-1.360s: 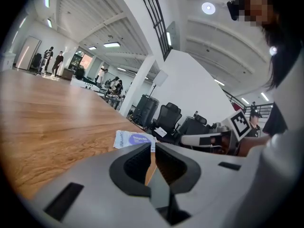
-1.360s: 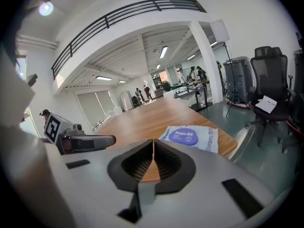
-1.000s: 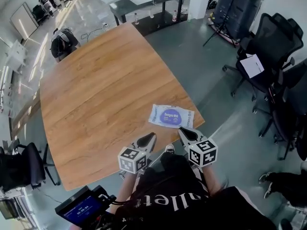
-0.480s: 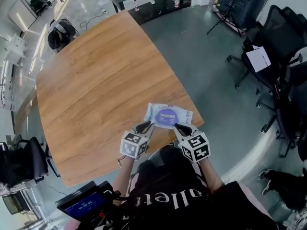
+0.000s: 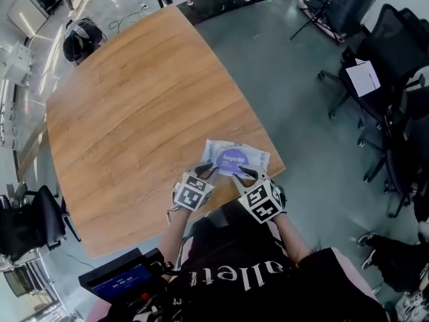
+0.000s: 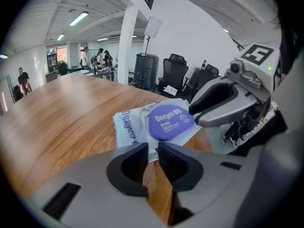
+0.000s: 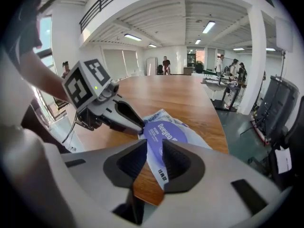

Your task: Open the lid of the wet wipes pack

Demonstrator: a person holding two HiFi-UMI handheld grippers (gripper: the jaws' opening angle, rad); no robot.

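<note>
A white wet wipes pack (image 5: pixel 234 157) with a round purple lid (image 6: pixel 168 122) lies flat near the wooden table's (image 5: pixel 134 113) near right corner. My left gripper (image 5: pixel 209 172) has its tip at the pack's near left edge, with only a narrow slit between the jaws (image 6: pixel 152 151). My right gripper (image 5: pixel 245 174) points at the near edge of the lid (image 7: pixel 164 132), its jaws (image 7: pixel 154 148) equally close together. From the left gripper view the right gripper (image 6: pixel 194 110) has its tip over the lid's rim. Nothing is clearly pinched by either one. The lid lies flat and closed.
The table's edge (image 5: pixel 231 194) runs just behind both grippers, with grey floor to the right. Black office chairs (image 5: pixel 392 52) stand at the right, one with a white sheet (image 5: pixel 362 78). A dark bag (image 5: pixel 80 39) sits beyond the far left corner.
Both grippers have moved forward from the table's edge up to the pack's near side, the left to its corner and the right to the lid.
</note>
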